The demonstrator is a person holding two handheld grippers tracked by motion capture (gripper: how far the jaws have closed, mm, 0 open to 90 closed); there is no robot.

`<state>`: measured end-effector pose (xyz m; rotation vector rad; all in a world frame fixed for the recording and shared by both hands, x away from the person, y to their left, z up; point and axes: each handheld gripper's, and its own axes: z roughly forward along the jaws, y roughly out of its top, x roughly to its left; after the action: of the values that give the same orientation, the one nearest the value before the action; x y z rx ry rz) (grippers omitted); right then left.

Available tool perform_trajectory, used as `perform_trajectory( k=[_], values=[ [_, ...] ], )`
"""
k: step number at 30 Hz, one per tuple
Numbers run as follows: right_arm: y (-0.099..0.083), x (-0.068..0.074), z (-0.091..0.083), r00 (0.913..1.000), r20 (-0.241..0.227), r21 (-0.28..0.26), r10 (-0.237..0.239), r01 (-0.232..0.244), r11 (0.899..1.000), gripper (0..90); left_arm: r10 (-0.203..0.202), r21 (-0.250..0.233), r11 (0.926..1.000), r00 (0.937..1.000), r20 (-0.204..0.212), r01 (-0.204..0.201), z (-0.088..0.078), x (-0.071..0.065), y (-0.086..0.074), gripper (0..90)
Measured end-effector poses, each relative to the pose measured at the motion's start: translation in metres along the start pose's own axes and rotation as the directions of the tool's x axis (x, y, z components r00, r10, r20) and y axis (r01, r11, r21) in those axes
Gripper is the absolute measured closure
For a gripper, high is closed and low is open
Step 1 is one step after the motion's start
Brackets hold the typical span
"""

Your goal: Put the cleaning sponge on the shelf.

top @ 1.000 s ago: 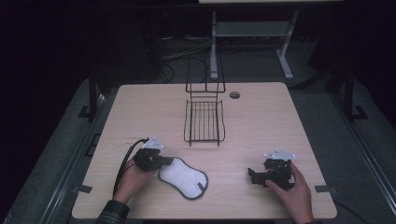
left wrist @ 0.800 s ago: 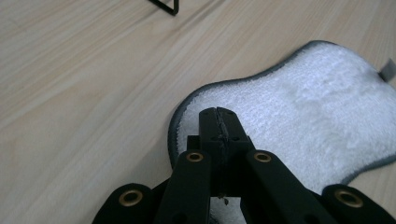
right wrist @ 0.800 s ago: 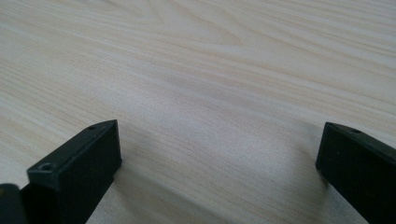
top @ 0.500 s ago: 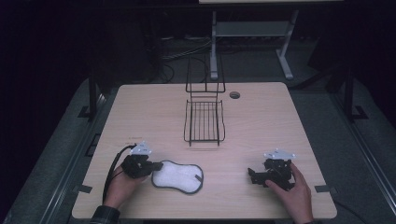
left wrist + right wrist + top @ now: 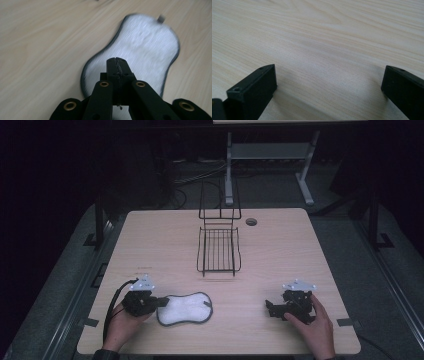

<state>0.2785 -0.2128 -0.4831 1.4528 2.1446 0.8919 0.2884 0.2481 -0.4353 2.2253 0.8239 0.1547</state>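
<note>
A white oval pad [image 5: 187, 309] with a dark border lies flat near the table's front left. In the left gripper view the pad [image 5: 147, 42] stretches away from the jaws, slightly blurred. My left gripper [image 5: 161, 302] sits at the pad's left end, its jaws pressed together on the fabric [image 5: 117, 60]. At the front right, my right gripper [image 5: 270, 309] rests low over bare wood, held by a hand. Its jaws stand wide apart [image 5: 329, 80] with nothing between them.
A black wire rack [image 5: 218, 251] stands at the table's middle, its tall back toward the far edge. A round cable hole [image 5: 251, 221] lies right of it. The light wooden table [image 5: 300, 255] is bordered by dark floor, with a metal stand's legs [image 5: 230, 175] behind.
My left gripper has drawn back to the left and toward the front edge. The pad came with it and turned from slanted to lying crosswise. The right gripper has stayed put.
</note>
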Motion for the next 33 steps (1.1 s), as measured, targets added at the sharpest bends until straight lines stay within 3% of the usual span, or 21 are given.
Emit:
perform_trajectory(
  k=[8,14,17,24,27,33],
  values=[
    [0.000,0.000,0.000,1.0000,0.000,0.000,0.001,-0.001,1.000,0.0,0.095,-0.002,0.9955,0.9933,0.067,-0.095,0.033,-0.018,0.043,89.8],
    [0.000,0.000,0.000,1.0000,0.000,0.001,0.001,-0.001,1.000,0.0,0.130,0.030,0.9905,0.9844,0.119,-0.134,0.063,-0.030,0.060,89.8],
    [0.000,0.000,0.000,1.0000,0.000,0.000,0.000,0.000,1.000,0.0,0.147,0.054,0.9865,0.9801,0.134,-0.155,0.069,-0.033,0.061,89.8],
    [0.000,0.000,0.000,1.0000,0.000,0.000,0.000,0.000,1.000,0.0,0.141,0.075,0.9858,0.9824,0.123,-0.150,0.074,-0.029,0.057,89.8],
    [0.000,0.000,0.000,1.0000,0.000,0.000,0.000,0.000,1.000,0.0,0.110,0.061,0.9913,0.9888,0.101,-0.117,0.071,-0.024,0.055,89.8],
    [0.000,0.000,0.000,1.0000,0.000,0.000,0.001,-0.001,1.000,0.0,0.073,0.051,0.9957,0.9957,0.057,-0.076,0.062,-0.007,0.048,89.8]
  ],
)
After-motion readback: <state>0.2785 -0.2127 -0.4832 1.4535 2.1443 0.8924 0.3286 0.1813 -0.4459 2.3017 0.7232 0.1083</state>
